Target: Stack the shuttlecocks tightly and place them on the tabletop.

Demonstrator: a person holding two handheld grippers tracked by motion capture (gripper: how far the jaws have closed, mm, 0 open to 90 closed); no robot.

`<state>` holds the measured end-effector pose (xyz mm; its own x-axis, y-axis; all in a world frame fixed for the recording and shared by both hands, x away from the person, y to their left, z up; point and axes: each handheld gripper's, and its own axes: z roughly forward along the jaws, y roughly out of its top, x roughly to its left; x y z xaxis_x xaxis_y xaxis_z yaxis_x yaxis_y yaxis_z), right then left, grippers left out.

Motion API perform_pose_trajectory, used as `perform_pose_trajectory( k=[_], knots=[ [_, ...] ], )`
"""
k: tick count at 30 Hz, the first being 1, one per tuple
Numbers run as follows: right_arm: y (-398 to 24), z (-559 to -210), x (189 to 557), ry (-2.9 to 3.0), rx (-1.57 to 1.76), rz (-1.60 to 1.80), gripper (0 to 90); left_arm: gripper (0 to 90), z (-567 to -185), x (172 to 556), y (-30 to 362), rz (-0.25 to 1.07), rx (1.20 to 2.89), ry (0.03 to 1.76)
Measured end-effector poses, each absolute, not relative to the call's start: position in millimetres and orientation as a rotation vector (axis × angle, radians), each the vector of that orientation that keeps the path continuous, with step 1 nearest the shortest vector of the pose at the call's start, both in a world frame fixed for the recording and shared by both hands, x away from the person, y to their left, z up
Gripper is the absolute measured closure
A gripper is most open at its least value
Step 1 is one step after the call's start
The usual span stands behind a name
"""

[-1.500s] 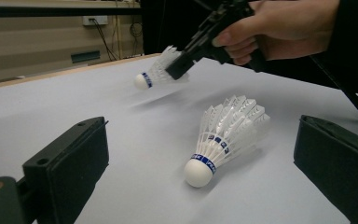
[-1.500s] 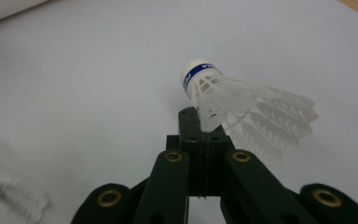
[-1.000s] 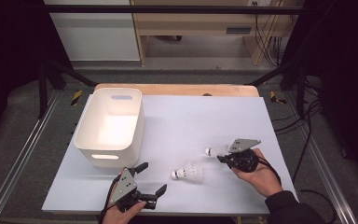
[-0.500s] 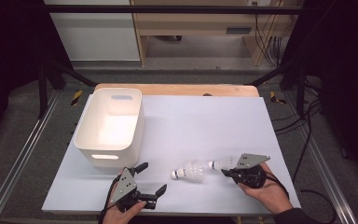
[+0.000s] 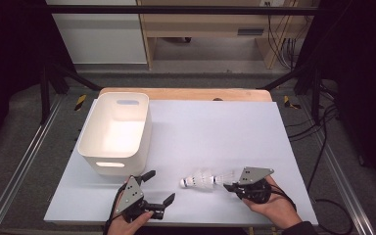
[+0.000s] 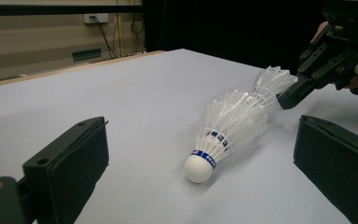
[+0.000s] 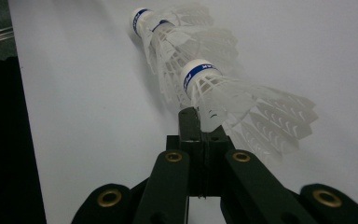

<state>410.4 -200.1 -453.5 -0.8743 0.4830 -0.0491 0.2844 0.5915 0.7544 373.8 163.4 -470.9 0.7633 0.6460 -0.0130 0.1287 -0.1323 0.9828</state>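
A white shuttlecock stack (image 5: 198, 180) (image 6: 221, 133) (image 7: 168, 23) with blue bands lies on its side on the white tabletop (image 5: 215, 132), cork pointing left. My right gripper (image 5: 230, 186) (image 7: 195, 119) (image 6: 291, 95) is shut on the feather skirt of another shuttlecock (image 5: 224, 178) (image 7: 219, 93) (image 6: 272, 79), whose cork end sits in the lying stack's skirt. My left gripper (image 5: 159, 187) (image 6: 205, 156) rests open near the front edge, its jaws wide apart and facing the lying cork, touching nothing.
A white plastic bin (image 5: 90, 147) with handle cut-outs stands at the left of the table, just behind the left gripper. A wooden strip (image 5: 186, 94) runs along the far edge. Black frame rails flank both sides.
My right gripper has carried its shuttlecock left and toward the front edge, bringing it up against the lying stack's skirt. The left gripper has stayed still.
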Motion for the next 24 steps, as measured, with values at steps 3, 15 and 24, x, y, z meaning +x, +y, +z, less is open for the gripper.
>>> perform_pose_trajectory(
  k=[3,15,24],
  knots=[
    [-197.8,-453.1,410.5,2.576,0.621,1.155,90.0,2.8,-470.9,374.0,163.7,0.499,1.673,0.622],
    [-183.6,-453.9,413.1,2.596,0.575,1.164,90.0,2.9,-470.7,374.0,164.0,0.499,1.673,0.621],
    [-176.2,-455.6,415.1,2.61,0.546,1.158,90.0,2.9,-470.6,373.7,163.5,0.499,1.67,0.62]
  ],
)
